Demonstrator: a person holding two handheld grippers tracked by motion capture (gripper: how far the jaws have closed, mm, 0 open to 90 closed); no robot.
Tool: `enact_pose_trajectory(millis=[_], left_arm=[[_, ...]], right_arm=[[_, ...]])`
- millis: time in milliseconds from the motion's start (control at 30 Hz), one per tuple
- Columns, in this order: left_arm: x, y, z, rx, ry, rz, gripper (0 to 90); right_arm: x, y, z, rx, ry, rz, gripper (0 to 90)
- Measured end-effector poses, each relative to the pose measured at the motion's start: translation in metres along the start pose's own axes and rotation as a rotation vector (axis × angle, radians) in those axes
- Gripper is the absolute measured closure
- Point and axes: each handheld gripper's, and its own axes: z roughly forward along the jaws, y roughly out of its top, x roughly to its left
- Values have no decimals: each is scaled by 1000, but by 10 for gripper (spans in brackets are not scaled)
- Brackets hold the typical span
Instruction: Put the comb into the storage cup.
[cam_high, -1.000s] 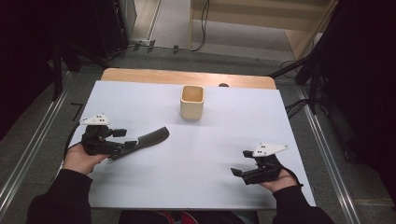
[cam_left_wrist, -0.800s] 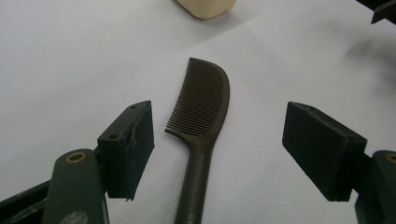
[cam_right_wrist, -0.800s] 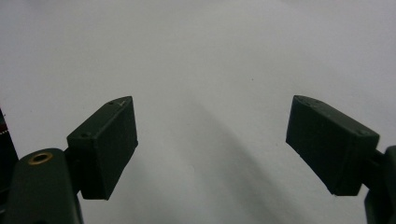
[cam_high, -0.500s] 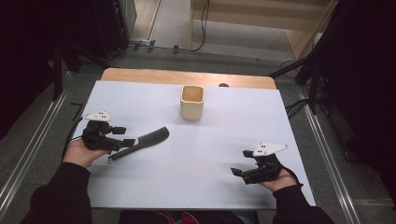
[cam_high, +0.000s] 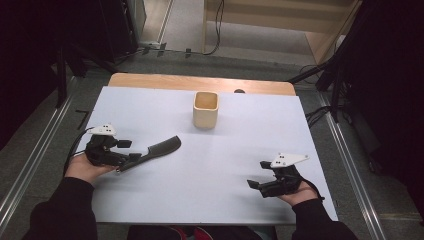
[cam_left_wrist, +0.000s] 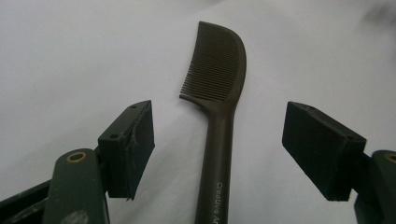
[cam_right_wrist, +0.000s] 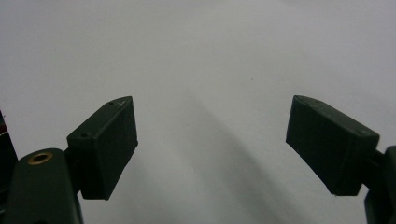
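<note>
Left gripper view is showing the comb (cam_left_wrist: 218, 93) lying flat on the white table (cam_left_wrist: 70, 56), its handle running straight up between the two wide-spread jaws of the left gripper (cam_left_wrist: 219, 154), and neither pad is touching the handle. Compared with a second ago, when the high view had the gripper bunched tightly over the handle end, the jaws are now standing apart around it, so the hand is either letting the comb go or lining up for a fresh pinch; which of the two cannot be told from these pictures. The comb itself is sitting in the same spot, slanting from the left hand toward the middle of the table, toothed end (cam_high: 167, 145) pointing up and right.

Moving outward in the high view, the left gripper (cam_high: 131, 157) is resting at the handle end, low on the table's left side. The small wooden cup (cam_high: 205, 109) is standing upright well beyond the comb's tip, near the far edge, and looks like the likely goal. Over at the right, the right gripper (cam_high: 256, 186) is idling near the front edge, well apart from everything; its jaws are gaping wide with nothing between them, as the right gripper (cam_right_wrist: 212, 149) view is confirming.
</note>
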Motion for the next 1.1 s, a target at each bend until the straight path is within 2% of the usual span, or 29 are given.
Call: enact_pose_trajectory(millis=[167, 333, 400, 567, 833, 900, 1100], left_arm=[[2, -7, 1, 20, 1, -1, 258], [1, -14, 0, 48, 6, 38, 257], [1, -15, 0, 52, 8, 42, 257], [0, -17, 1, 56, 12, 47, 258], [5, -29, 2, 84, 19, 30, 265], [4, -31, 2, 103, 26, 43, 266], [1, -34, 4, 98, 39, 75, 286]], right_arm=[[0, 0, 0, -3, -2, -4, 148], [0, 0, 0, -1, -1, -2, 148], [0, 0, 0, -2, -1, -1, 148], [0, 0, 0, 0, 1, -1, 148], [0, 0, 1, 1, 2, -2, 148], [0, 0, 1, 1, 2, -3, 148], [0, 0, 1, 1, 0, -3, 148]])
